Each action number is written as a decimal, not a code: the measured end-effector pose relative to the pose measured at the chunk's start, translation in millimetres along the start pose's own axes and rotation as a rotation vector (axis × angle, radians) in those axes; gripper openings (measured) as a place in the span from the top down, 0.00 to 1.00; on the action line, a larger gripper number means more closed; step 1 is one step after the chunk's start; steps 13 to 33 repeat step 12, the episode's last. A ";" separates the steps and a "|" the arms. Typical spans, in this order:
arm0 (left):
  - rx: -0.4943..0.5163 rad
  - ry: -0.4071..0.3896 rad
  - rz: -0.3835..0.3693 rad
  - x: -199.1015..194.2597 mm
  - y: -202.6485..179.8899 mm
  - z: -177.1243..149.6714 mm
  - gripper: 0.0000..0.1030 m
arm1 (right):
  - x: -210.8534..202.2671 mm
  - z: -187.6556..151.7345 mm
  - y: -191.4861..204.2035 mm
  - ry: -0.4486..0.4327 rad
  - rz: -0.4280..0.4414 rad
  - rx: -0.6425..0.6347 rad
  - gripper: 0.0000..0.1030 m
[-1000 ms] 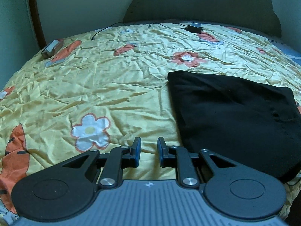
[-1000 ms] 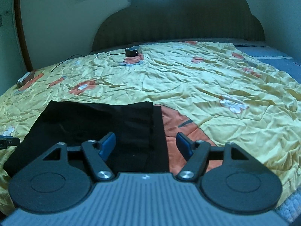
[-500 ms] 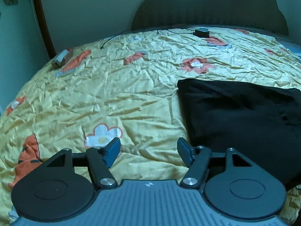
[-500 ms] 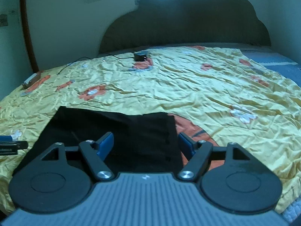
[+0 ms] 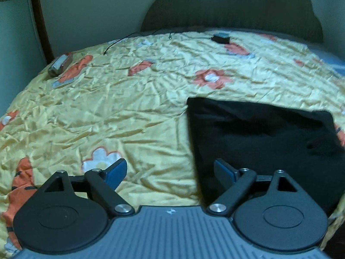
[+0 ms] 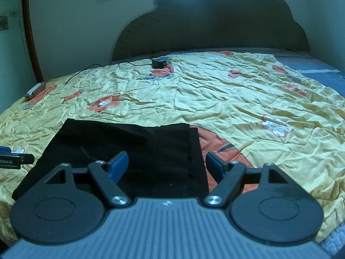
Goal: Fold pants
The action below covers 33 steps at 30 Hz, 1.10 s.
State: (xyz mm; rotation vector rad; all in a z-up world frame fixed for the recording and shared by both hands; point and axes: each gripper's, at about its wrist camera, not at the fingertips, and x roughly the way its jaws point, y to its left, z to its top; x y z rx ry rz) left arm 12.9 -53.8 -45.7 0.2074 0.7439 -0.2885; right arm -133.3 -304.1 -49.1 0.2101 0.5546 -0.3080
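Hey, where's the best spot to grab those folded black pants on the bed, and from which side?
Probably the right edge of the black pants, where stacked layers end in a straight line. Come in low from the right, over the yellow bedspread, one finger sliding under so all layers lift together.

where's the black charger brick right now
The charger brick lies at the far end of the yellow bedspread, just before the dark headboard, well beyond the folded black pants.

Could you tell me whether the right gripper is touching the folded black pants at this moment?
Cannot tell. In the right wrist view the right gripper stands open over the black pants, nothing pinched between its pads, but no view shows a gap or contact beneath the fingertips.
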 end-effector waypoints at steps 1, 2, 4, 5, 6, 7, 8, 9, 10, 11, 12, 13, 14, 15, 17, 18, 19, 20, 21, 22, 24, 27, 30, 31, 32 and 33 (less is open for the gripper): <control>-0.008 -0.009 0.002 0.3 0.3 1.7 0.14 | -0.7 -0.1 -0.9 -0.002 -0.001 0.000 0.25; -0.016 -0.013 0.016 1.6 1.2 4.1 0.14 | -1.4 -0.4 -2.1 -0.005 -0.005 0.001 0.25; -0.034 0.008 0.020 7.0 6.9 9.4 0.14 | -2.7 -0.8 -4.6 -0.005 -0.008 0.004 0.25; -0.050 0.021 0.004 10.6 13.3 11.2 0.14 | -3.8 -1.0 -6.1 -0.004 -0.012 0.008 0.25; -0.081 0.028 0.003 13.8 21.4 11.8 0.14 | -5.4 -1.3 -8.1 -0.005 -0.019 0.010 0.25; -0.112 0.032 0.010 16.4 29.7 11.5 0.15 | -7.1 -1.3 -9.8 -0.007 -0.023 0.011 0.25; -0.129 0.037 0.014 18.2 36.4 11.1 0.15 | -9.4 -1.5 -12.3 -0.010 -0.028 0.014 0.25; -0.148 0.046 0.030 20.1 44.1 10.5 0.15 | -11.5 -1.6 -15.0 -0.012 -0.034 0.018 0.25; -0.161 0.047 0.051 20.9 49.6 9.1 0.15 | -13.8 -1.8 -17.6 -0.015 -0.039 0.022 0.25; -0.161 0.049 0.091 21.5 53.8 8.2 0.15 | -15.7 -2.4 -19.9 -0.018 -0.043 0.029 0.24; -0.131 0.056 0.167 22.1 54.9 7.7 0.15 | -17.1 -2.9 -21.9 -0.019 -0.042 0.036 0.24; -0.131 0.056 0.167 22.1 54.9 7.7 0.15 | -17.1 -2.9 -21.9 -0.019 -0.042 0.036 0.24; -0.131 0.056 0.167 22.1 54.9 7.7 0.15 | -17.1 -2.9 -21.9 -0.019 -0.042 0.036 0.24; -0.131 0.056 0.167 22.1 54.9 7.7 0.15 | -17.1 -2.9 -21.9 -0.019 -0.042 0.036 0.24; -0.131 0.056 0.167 22.1 54.9 7.7 0.15 | -17.1 -2.9 -21.9 -0.019 -0.042 0.036 0.24; -0.131 0.056 0.167 22.1 54.9 7.7 0.15 | -17.1 -2.9 -21.9 -0.019 -0.042 0.036 0.24; -0.131 0.056 0.167 22.1 54.9 7.7 0.15 | -17.1 -2.9 -21.9 -0.019 -0.042 0.036 0.24; -0.131 0.056 0.167 22.1 54.9 7.7 0.15 | -17.1 -2.9 -21.9 -0.019 -0.042 0.036 0.24; -0.131 0.056 0.167 22.1 54.9 7.7 0.15 | -17.1 -2.9 -21.9 -0.019 -0.042 0.036 0.24; -0.131 0.056 0.167 22.1 54.9 7.7 0.15 | -17.1 -2.9 -21.9 -0.019 -0.042 0.036 0.24; -0.131 0.056 0.167 22.1 54.9 7.7 0.15 | -17.1 -2.9 -21.9 -0.019 -0.042 0.036 0.24; -0.131 0.056 0.167 22.1 54.9 7.7 0.15 | -17.1 -2.9 -21.9 -0.019 -0.042 0.036 0.24; -0.131 0.056 0.167 22.1 54.9 7.7 0.15 | -17.1 -2.9 -21.9 -0.019 -0.042 0.036 0.24; -0.131 0.056 0.167 22.1 54.9 7.7 0.15 | -17.1 -2.9 -21.9 -0.019 -0.042 0.036 0.24; -0.131 0.056 0.167 22.1 54.9 7.7 0.15 | -17.1 -2.9 -21.9 -0.019 -0.042 0.036 0.24; -0.131 0.056 0.167 22.1 54.9 7.7 0.15 | -17.1 -2.9 -21.9 -0.019 -0.042 0.036 0.24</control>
